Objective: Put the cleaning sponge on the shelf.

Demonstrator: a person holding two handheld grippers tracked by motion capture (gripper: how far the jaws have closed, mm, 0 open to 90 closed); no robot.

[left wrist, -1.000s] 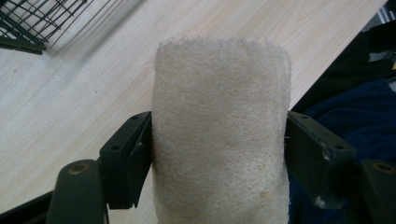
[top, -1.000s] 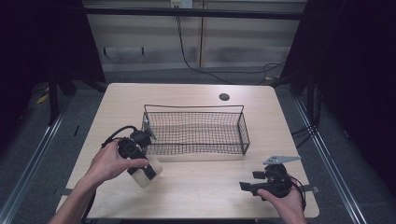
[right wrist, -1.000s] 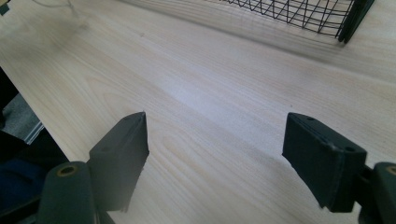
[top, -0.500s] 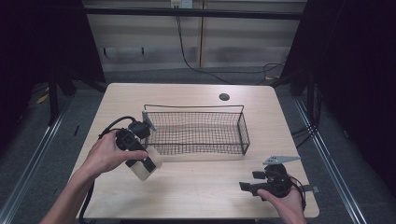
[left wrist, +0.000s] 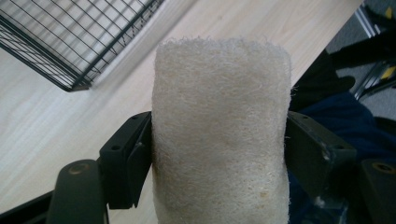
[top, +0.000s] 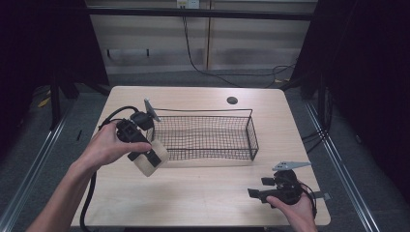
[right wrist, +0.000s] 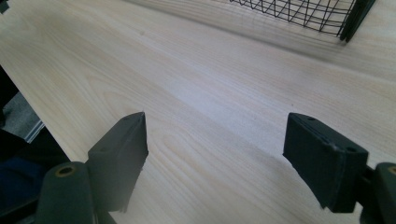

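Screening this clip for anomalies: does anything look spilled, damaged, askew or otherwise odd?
Nothing stands out. The wire basket sits upright and empty on the table. The left tool clamps a cream fibrous pad squarely beside the basket. The right tool is open over bare wood.

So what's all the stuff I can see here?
Sponge: one, cream-white, clamped between the left gripper's jaws, just off the basket's near left corner.
Basket: one, black wire, middle of the table, nothing visible inside.
Table: one, light wood.
Hole: one, dark, round, in the table's far edge behind the basket.
Cables: a few, black, on the floor beyond the table.
Left gripper: one, black, in the left hand, shut on the sponge.
Right gripper: one, black, in the right hand, jaws wide apart over bare table at the near right corner.
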